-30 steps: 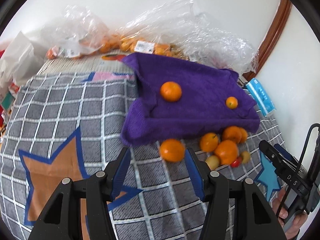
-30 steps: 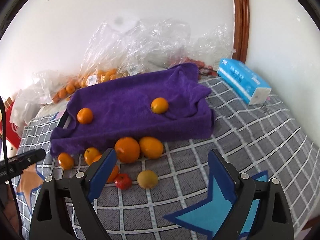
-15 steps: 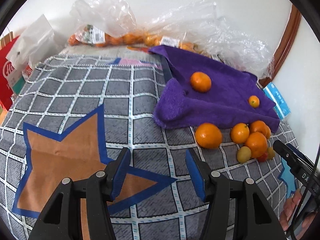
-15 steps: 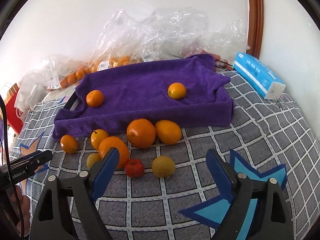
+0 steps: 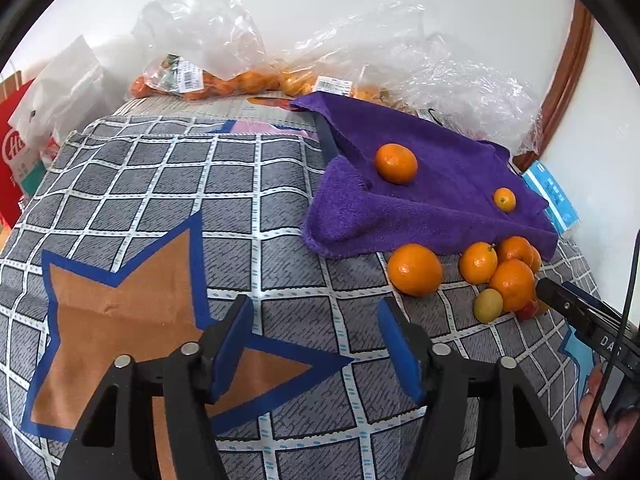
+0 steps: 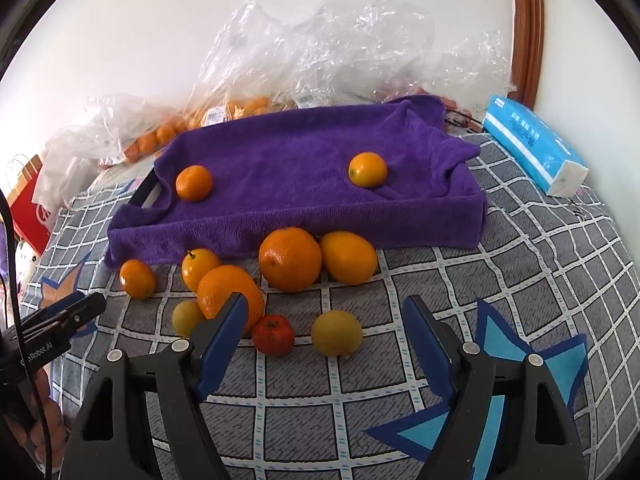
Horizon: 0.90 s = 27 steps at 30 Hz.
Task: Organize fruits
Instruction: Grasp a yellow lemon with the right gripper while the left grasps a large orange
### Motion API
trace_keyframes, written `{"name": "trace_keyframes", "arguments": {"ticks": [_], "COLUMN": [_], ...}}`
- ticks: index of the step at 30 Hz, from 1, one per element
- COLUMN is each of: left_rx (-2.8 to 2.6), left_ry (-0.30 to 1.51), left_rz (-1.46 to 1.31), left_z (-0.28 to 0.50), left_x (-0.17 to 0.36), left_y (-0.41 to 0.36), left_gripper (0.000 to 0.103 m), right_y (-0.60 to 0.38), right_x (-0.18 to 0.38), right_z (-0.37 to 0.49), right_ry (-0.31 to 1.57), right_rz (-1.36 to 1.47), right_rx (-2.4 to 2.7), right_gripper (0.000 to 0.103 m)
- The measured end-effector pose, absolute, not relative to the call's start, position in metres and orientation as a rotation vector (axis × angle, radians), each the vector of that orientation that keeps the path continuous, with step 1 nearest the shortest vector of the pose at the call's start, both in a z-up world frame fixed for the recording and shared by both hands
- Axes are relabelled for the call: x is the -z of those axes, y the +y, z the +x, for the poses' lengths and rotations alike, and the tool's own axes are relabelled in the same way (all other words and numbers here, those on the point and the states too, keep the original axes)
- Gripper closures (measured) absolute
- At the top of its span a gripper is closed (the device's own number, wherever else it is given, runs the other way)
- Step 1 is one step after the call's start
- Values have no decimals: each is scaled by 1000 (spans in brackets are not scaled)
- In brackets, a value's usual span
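On the near side of the purple towel-draped tray [image 6: 320, 200], loose round fruit: yellow lemon-like fruit [image 6: 337, 333] just beyond the right gripper [image 6: 326, 320], nearer arm, jaws spread, lately narrowing, holding nothing.

Fuzzy purple towel [image 6: 304, 168], crinkled glossy plastic bags [image 6: 328, 52]

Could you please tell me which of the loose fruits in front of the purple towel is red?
The small red fruit, lying beside the yellow fruit nearest the right gripper; the others are orange or yellow.
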<state>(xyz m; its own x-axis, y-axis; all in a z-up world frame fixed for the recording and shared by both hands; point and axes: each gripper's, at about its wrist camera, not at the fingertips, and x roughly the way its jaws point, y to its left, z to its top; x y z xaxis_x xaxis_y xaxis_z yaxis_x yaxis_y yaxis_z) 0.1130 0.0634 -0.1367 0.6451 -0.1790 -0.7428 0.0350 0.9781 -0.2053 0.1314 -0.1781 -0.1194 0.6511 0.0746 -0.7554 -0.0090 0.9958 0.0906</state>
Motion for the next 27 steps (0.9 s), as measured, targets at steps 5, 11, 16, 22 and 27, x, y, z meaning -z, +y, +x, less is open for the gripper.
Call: {"name": "trace_keyframes", "arguments": {"ticks": [5,11,16,22,27], "left_rx": [120,132,129,133,134], "left_ry": [866,857,844,838,837], "left_rz": [-162,-187,-217,-242,-254], "left_z": [114,112,110,110,110], "left_x": [137,137,136,136,137], "left_y": [61,64,69,71,73], "left_gripper": [40,41,46,51,51], "right_y": [-184,-190,-194,-189,-185], "right_x": [123,123,119,119,125], "right_z": [131,131,129,129,126], "right_ry": [866,873,846,849,841], "right_rz": [115,131,146,152,114], "right_rx": [-57,-64,-71,-122,-100], "right_gripper": [24,25,30,41,61]}}
